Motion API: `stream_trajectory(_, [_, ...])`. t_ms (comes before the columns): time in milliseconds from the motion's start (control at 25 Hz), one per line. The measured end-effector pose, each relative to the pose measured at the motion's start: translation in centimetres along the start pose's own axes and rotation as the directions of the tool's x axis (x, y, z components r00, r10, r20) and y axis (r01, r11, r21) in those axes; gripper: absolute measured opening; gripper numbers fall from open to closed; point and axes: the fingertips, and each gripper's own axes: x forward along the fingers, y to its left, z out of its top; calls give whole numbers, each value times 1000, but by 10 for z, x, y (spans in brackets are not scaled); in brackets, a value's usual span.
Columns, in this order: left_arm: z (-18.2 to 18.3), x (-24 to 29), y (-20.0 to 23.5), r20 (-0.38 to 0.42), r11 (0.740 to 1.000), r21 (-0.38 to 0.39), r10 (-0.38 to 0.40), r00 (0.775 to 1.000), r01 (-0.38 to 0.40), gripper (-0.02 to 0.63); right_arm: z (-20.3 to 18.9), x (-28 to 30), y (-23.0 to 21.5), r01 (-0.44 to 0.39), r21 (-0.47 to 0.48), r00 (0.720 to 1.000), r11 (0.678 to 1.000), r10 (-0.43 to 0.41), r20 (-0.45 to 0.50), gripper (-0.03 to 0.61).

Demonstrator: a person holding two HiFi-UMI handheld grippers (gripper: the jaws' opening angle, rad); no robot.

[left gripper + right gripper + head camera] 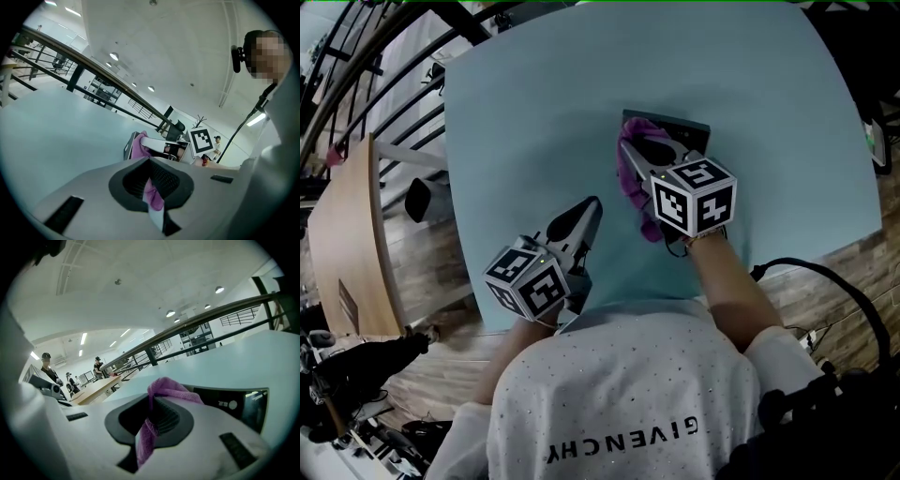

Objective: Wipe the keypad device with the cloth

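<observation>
1. the left gripper (589,212) hung low over the near part of the table (534,112), well apart from the work. its jaws were closed together, with only a pink sliver (153,193) showing in the seam. i could not tell whether that was lint or part of the pad.
2. the right gripper (645,148) was clenched on the purple cloth (633,192), which bunched over the jaw tips and hung back in a tail towards the person.
3. the keypad device (682,126) lay flat on the table just past those tips. the bunch covered its left edge, but i could not tell whether it was pressing on the face.
4. judged from this, the wiping itself was in hand and looked far from finished, since the right part of the device was uncovered. the next move would call for pressing the bunch down and dragging it across the face. the pressure should be light enough that the device would not slide on the smooth top, and the idle left gripper could steady it.
5. the table was pale teal, smooth and matte.
6. a wooden desk (347,234) and a plank floor (431,248) lay to the left, and a black cable (825,274) to the right.
7. farther off ran a dark railing (201,317) under ceiling lamps (171,313), with people (47,364) standing at distant desks.
</observation>
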Motion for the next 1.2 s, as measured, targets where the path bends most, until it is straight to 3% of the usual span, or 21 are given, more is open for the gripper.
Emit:
stream_trajectory(160, [1,4,3,-12,1000,8,-12,1000,12,8,-4,-4,-5,27,-13,1000,1000,-27,12,26])
stream_trajectory(360, [8,11,1,-13,999,25,-24,1000,24,8,-12,-17,-15,81,-110,997,991,-81,2,25])
stream_trajectory(760, [0,9,-2,-52,999,26,-37,998,38,8,-14,-40,-34,117,-20,992,993,-116,44,25])
stream_trajectory(1200, [0,9,-10,-70,997,39,-65,995,68,8,-15,-75,-61,214,44,973,976,-217,78,25])
